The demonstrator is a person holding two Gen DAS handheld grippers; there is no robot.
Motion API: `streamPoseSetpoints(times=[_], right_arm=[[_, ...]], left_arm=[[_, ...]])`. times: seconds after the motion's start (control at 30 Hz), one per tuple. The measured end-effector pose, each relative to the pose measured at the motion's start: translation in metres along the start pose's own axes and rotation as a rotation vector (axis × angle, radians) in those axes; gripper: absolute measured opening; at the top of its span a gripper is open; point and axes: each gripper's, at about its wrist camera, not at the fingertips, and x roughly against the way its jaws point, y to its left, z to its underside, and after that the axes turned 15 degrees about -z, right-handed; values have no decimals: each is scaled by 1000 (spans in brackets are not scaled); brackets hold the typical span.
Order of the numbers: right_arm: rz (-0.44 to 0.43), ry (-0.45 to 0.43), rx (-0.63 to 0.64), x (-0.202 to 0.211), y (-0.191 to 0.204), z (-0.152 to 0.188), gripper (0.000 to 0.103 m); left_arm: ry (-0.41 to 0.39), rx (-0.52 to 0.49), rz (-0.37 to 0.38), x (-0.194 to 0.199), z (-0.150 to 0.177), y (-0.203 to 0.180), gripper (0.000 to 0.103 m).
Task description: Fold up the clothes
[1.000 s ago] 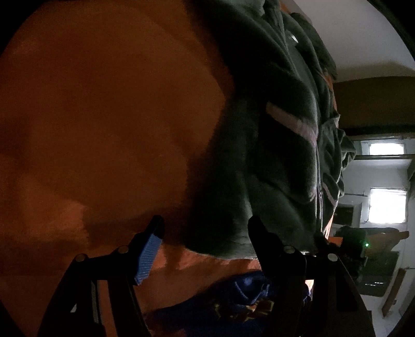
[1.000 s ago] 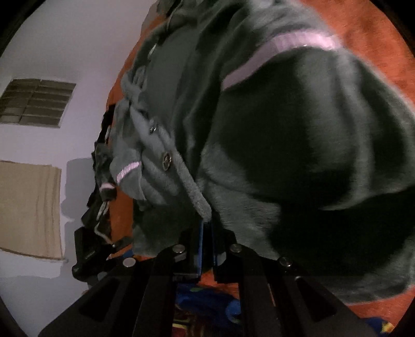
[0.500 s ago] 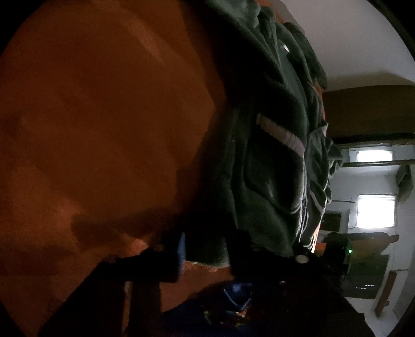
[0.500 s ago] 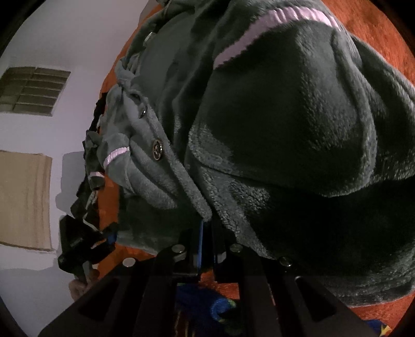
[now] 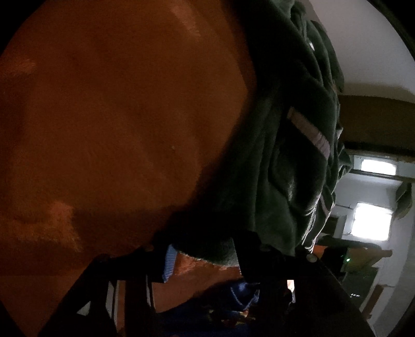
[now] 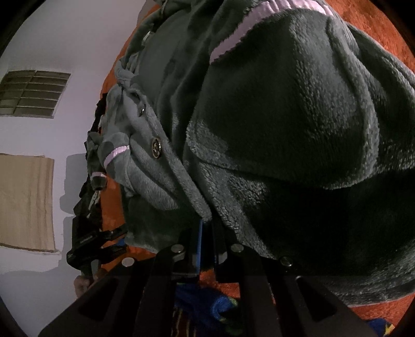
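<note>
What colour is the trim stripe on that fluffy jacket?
Pale pink, on a dark grey-green jacket; the stripe shows best in the right wrist view.

The left gripper has black plastic fingers with a ribbed blue pad on the inner face and small round silver screws on top. The right gripper is the same: black angular arms, a blue pad, and round silver screws.

Fleece garment cropped by frame edges
</note>
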Motion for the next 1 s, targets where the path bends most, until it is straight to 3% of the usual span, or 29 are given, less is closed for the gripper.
streamPoseSetpoints(times=[0.07, 0.13, 0.2, 0.27, 0.47, 0.67, 0.83, 0.97, 1.0], right_arm=[[-2, 2, -2, 0, -1, 0, 5], [-5, 3, -5, 0, -3, 1, 6], [-11, 4, -12, 0, -3, 2, 6], [-23, 9, -18, 2, -2, 3, 6], [-62, 36, 0, -1, 14, 18, 6], [-10, 99, 59, -26, 23, 35, 6], [22, 108, 82, -33, 20, 38, 7], [58, 104, 120, -15, 39, 34, 21], [70, 94, 134, -7, 47, 31, 32]], left_arm=[[-26, -12, 0, -2, 1, -5, 40], [-76, -19, -21, -3, 5, -7, 18], [-142, 33, -37, 5, 12, 4, 13], [-181, 98, -10, 15, 19, 11, 12], [-267, 79, -25, 57, 32, 21, 11], [-256, 89, -113, 44, 33, 48, 11], [-249, 77, -90, 34, 38, 46, 12], [-195, 75, -9, 48, 34, 38, 22], [-185, 75, 10, 53, 33, 35, 27]])
